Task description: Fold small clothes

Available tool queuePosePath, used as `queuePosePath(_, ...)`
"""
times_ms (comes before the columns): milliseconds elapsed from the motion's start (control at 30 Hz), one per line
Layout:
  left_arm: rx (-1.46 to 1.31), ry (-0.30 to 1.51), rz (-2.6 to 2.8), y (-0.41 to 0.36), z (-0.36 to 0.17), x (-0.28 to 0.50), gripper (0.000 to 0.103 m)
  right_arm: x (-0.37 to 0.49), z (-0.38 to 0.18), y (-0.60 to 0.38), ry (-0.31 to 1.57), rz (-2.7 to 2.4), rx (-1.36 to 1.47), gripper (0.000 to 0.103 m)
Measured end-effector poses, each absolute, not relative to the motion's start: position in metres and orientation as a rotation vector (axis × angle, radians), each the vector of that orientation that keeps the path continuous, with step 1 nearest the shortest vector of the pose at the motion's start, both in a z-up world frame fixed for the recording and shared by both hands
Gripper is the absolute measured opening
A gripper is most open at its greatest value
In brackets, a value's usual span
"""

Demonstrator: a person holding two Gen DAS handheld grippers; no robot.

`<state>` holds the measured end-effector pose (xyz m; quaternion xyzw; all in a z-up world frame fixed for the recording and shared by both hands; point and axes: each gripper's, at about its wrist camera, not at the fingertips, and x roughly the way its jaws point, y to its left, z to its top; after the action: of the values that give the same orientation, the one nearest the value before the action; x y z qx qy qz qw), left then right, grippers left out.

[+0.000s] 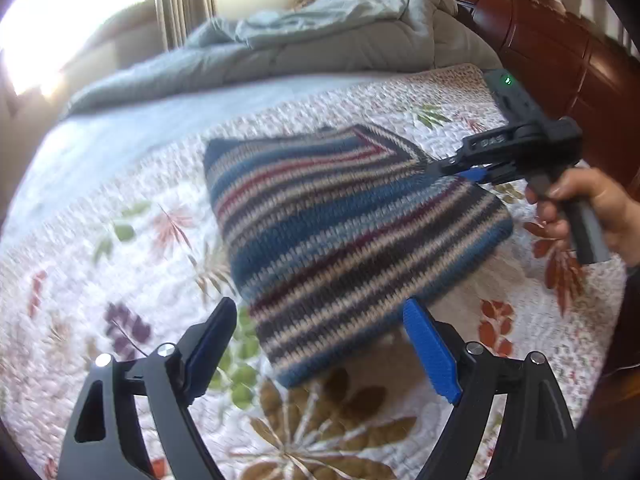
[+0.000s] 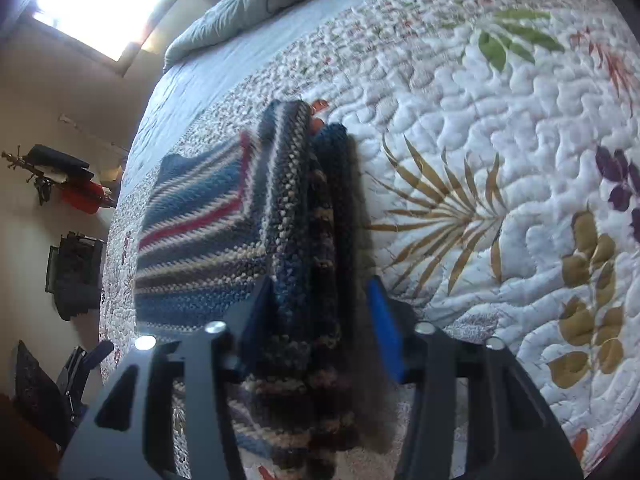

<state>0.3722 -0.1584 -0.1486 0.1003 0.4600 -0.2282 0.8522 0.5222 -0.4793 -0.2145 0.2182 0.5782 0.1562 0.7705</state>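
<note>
Bright window (image 1: 60,20) lights a bed with floral quilt (image 2: 500,140), grey comforter (image 1: 340,36) and dark wooden headboard (image 1: 560,52).

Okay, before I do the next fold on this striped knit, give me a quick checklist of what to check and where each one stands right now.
1. Right gripper around the striped knit edge: ok, the folded layers sit between its fingers.
2. Right gripper clamped firmly: cannot tell, a gap shows beside one pad.
3. Left gripper free: ok, open and holding nothing.
4. Knit lifted off the quilt: ok, its near edge casts a shadow.
5. Layers aligned: cannot tell, blurred.
</note>
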Motion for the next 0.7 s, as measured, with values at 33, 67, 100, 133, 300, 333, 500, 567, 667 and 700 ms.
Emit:
queuePosePath(33, 0.206, 0.984, -0.474, -0.156, -0.153, 0.373, 0.086, 0.522, -0.217, -0.478, 1.255, 0.324, 0.470, 0.044)
queuePosePath(67, 0.203, 0.994, -0.465, -0.154, -0.156, 0.374, 0.086, 0.521, -0.217, -0.478, 1.255, 0.315, 0.474, 0.044)
queuePosePath(100, 0.192, 1.018, -0.459, -0.151, -0.161, 0.376, 0.086, 0.519, -0.214, -0.479, 1.247, 0.311, 0.489, 0.044)
queuePosePath(133, 0.172, 1.042, -0.458, -0.147, -0.165, 0.379, 0.086, 0.515, -0.207, -0.479, 1.233, 0.320, 0.499, 0.044)
queuePosePath(300, -0.011, 1.118, -0.470, -0.117, -0.169, 0.388, 0.086, 0.476, -0.168, -0.474, 1.178, 0.358, 0.452, 0.047)
queuePosePath(333, -0.040, 1.131, -0.466, -0.112, -0.169, 0.389, 0.086, 0.474, -0.167, -0.472, 1.186, 0.352, 0.430, 0.047)
queuePosePath(500, -0.233, 1.196, -0.477, -0.082, -0.174, 0.397, 0.086, 0.472, -0.198, -0.483, 1.232, 0.248, 0.442, 0.050)
queuePosePath(567, -0.312, 1.217, -0.472, -0.068, -0.175, 0.405, 0.086, 0.466, -0.207, -0.488, 1.243, 0.239, 0.469, 0.054)
queuePosePath(667, -0.454, 1.235, -0.481, -0.046, -0.176, 0.419, 0.087, 0.450, -0.189, -0.488, 1.204, 0.277, 0.484, 0.051)
queuePosePath(700, -0.486, 1.235, -0.479, -0.039, -0.177, 0.423, 0.089, 0.443, -0.180, -0.488, 1.184, 0.286, 0.481, 0.050)
